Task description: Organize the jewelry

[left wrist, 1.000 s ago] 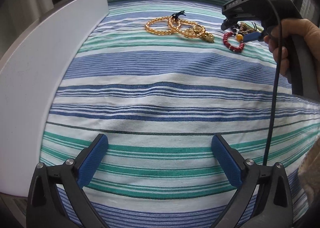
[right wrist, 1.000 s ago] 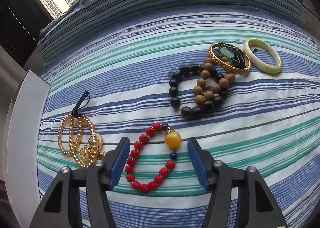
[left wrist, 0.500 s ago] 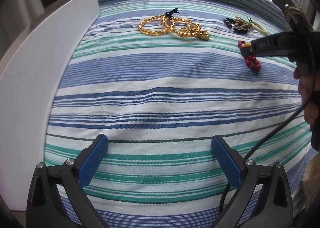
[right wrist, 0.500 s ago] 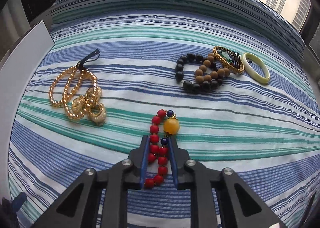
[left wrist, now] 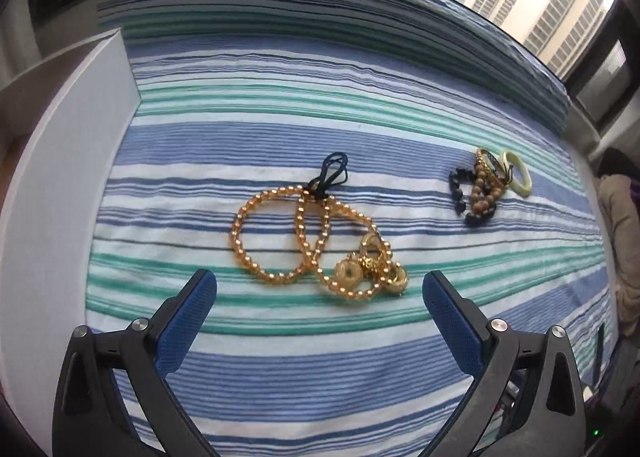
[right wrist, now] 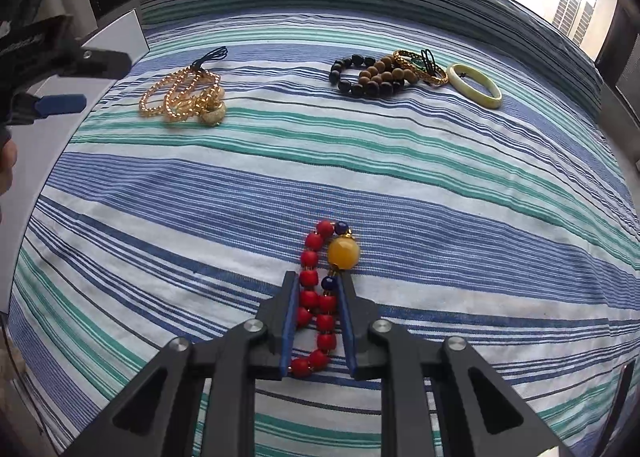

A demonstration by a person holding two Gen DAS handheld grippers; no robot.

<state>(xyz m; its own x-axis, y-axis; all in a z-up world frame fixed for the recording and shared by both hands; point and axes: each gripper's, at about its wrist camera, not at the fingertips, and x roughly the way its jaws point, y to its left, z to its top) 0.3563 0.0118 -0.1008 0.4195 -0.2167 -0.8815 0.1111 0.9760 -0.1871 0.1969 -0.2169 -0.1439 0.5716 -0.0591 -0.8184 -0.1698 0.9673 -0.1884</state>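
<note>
The right gripper (right wrist: 318,293) clamped the red bracelet (right wrist: 316,297) at lower centre, apparently lifted; the left gripper (left wrist: 320,293) gaped near the gold beads (left wrist: 316,241).

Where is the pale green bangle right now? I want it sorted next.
In the right wrist view the pale green bangle lies far right on the striped cloth, just right of the gold chain bracelet and the dark bead bracelets.

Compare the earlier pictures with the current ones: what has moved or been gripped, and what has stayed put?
The right gripper closed on the red bead bracelet and drew it away from the other jewelry. The left gripper, open, moved up to the gold bead bracelets. Those and the dark bead cluster with the pale bangle stayed put.
</note>
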